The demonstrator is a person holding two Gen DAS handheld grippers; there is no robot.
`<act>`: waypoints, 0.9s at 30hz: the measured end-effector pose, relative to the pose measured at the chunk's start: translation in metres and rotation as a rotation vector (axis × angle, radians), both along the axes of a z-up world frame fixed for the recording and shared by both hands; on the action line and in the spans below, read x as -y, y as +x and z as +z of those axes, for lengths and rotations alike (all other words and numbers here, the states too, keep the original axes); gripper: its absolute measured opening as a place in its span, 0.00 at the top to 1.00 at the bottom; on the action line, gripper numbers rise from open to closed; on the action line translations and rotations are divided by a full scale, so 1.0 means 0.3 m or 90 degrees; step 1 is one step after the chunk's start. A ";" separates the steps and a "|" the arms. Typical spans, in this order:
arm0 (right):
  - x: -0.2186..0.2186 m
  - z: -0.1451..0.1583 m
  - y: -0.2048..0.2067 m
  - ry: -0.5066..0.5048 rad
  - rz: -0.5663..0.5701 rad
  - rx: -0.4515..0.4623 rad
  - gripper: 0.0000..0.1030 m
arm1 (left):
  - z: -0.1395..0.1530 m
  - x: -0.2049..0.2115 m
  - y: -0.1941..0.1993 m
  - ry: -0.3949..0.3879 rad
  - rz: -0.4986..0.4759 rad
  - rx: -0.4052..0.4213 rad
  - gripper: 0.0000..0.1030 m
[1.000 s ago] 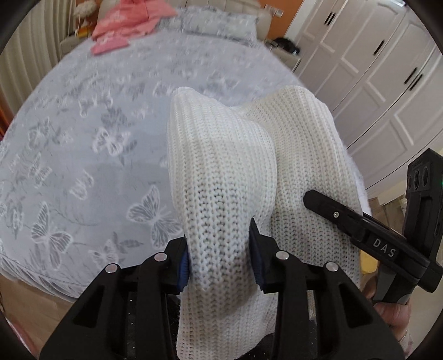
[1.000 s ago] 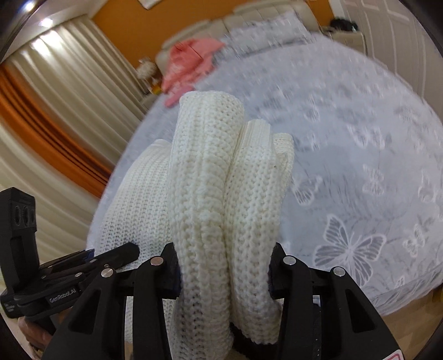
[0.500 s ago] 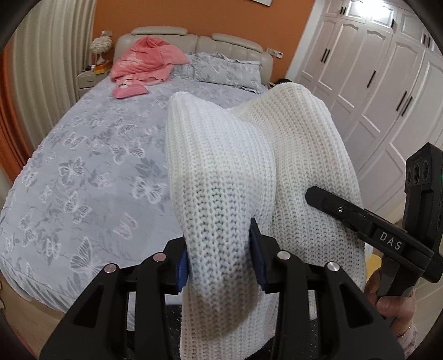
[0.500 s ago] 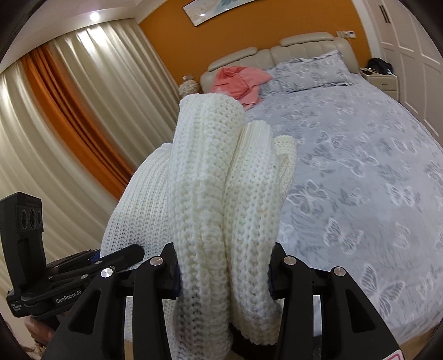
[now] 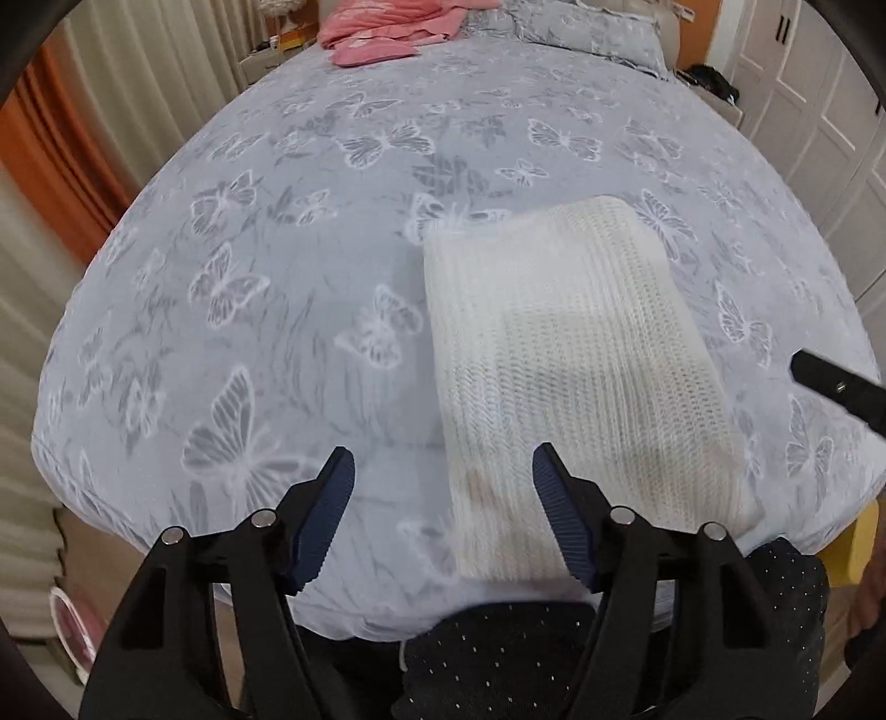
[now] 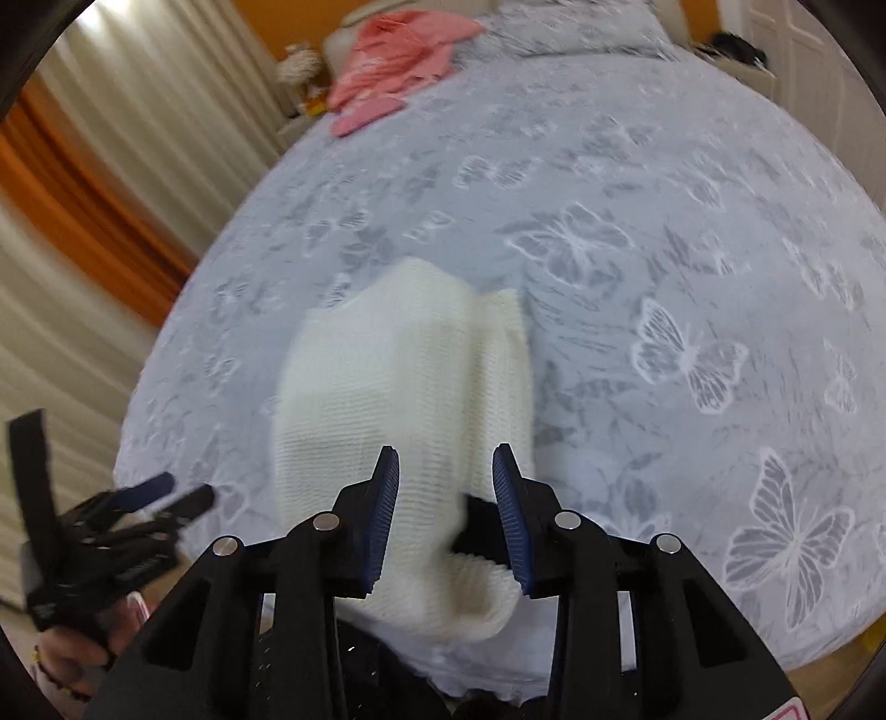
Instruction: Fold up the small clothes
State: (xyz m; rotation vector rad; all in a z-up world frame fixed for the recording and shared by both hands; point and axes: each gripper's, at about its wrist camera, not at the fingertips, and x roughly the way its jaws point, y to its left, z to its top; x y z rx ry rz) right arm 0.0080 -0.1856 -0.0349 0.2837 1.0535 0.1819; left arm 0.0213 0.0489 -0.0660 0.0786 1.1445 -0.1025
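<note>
Sweater [image 5: 576,354] lies folded on the bed [image 5: 277,221], ahead of both tongs. Left tongs [image 5: 443,487] are opening, nothing pinched. Right tongs [image 6: 446,498] are closing, pads apparently clear of the blurred knit between them. Risk: those closing pads snag the near edge and drag the fold apart on lifting.

Bed [image 5: 310,232] lies open left of the folded white knit [image 5: 570,354]; pink clothes [image 5: 387,27] crowd only its far end.
</note>
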 end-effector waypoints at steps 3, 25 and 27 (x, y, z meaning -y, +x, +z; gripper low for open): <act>-0.095 -0.011 0.064 -0.041 0.058 0.003 0.67 | -0.015 0.024 -0.023 -0.014 -0.005 -0.012 0.33; 0.015 -0.386 0.092 -0.051 -0.035 -0.171 0.20 | -0.137 0.099 0.007 0.026 -0.021 -0.050 0.23; 0.019 -0.409 0.134 -0.017 -0.023 -0.177 0.18 | -0.153 0.080 0.021 0.019 -0.013 -0.058 0.23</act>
